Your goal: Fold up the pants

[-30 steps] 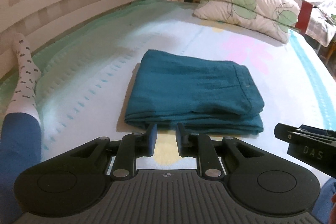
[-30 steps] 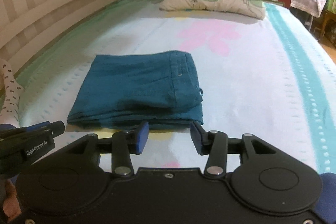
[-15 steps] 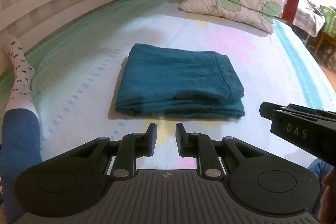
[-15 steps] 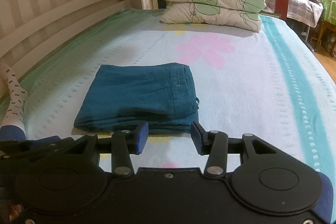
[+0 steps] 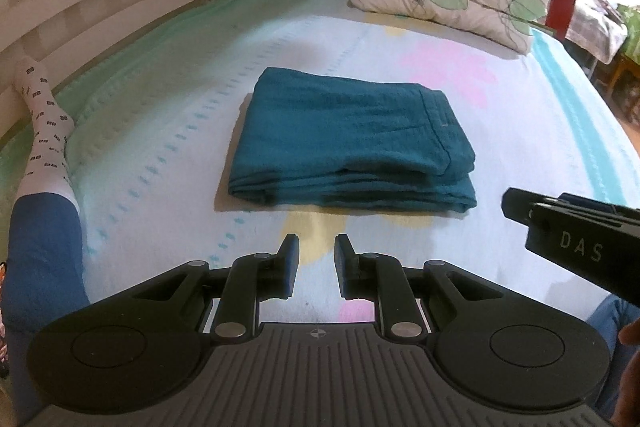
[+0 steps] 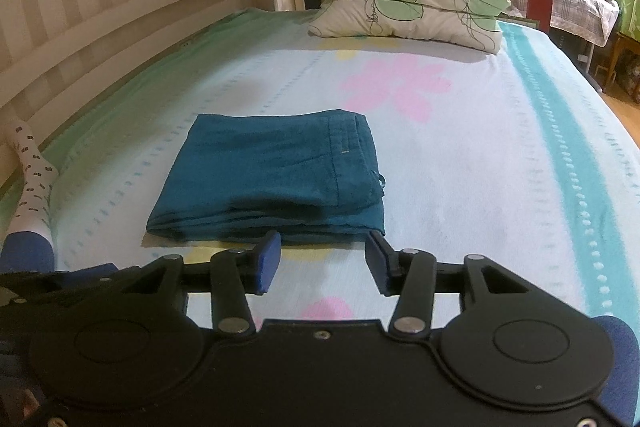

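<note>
The flowered bed sheet [image 6: 460,187] carries everything. Nearest, the left gripper [image 5: 316,261] has its fingers narrowly parted and empty; the right gripper [image 6: 322,263], lettered "DAS", has just been opening — nothing between. Beyond, the teal pants [image 6: 276,183] lie folded square — folding looks finished, so only a withdrawal seems needed.

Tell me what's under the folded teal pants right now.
The teal pants lie folded in a flat stack directly on the flowered bedspread; a yellow flower print shows at their near edge. Whatever lies beneath the stack itself is covered.
</note>
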Action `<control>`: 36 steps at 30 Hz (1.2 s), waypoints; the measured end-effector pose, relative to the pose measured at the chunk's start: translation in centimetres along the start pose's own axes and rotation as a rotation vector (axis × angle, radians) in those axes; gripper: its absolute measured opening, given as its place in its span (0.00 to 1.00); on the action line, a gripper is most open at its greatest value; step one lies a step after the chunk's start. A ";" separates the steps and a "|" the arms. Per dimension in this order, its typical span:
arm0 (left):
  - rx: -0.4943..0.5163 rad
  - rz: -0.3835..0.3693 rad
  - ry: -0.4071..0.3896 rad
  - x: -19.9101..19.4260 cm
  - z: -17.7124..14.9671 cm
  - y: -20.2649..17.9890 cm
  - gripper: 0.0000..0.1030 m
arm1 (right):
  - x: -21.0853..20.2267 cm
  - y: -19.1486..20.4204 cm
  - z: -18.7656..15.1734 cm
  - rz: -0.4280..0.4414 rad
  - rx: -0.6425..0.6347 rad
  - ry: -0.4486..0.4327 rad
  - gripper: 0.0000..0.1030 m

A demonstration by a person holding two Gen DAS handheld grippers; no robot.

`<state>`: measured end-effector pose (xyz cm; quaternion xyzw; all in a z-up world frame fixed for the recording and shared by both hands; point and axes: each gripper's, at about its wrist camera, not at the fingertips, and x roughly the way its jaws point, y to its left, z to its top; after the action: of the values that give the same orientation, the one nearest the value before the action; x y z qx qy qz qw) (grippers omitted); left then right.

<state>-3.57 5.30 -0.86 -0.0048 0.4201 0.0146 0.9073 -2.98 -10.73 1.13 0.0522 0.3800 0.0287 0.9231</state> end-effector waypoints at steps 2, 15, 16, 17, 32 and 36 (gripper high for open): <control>0.002 -0.004 0.002 0.0 0.0 -0.1 0.19 | -0.1 0.0 0.0 -0.001 -0.003 -0.004 0.58; 0.011 -0.020 0.015 0.4 -0.1 -0.4 0.19 | -0.1 0.1 -0.1 0.003 -0.005 -0.011 0.58; 0.013 -0.025 0.016 0.4 -0.1 -0.4 0.19 | -0.1 0.1 -0.1 0.003 -0.004 -0.011 0.58; 0.013 -0.027 0.017 0.4 -0.2 -0.6 0.19 | -0.1 0.1 -0.1 0.004 -0.003 -0.011 0.58; 0.064 -0.074 0.026 0.5 -0.6 -2.0 0.19 | 0.0 -0.2 -0.3 -0.014 0.020 -0.009 0.58; 0.068 -0.078 0.026 0.6 -0.6 -2.0 0.19 | 0.0 -0.3 -0.3 -0.018 0.029 -0.012 0.58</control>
<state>-3.64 3.34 -1.70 0.0093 0.4317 -0.0350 0.9013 -3.21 -11.04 0.89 0.0621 0.3754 0.0144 0.9247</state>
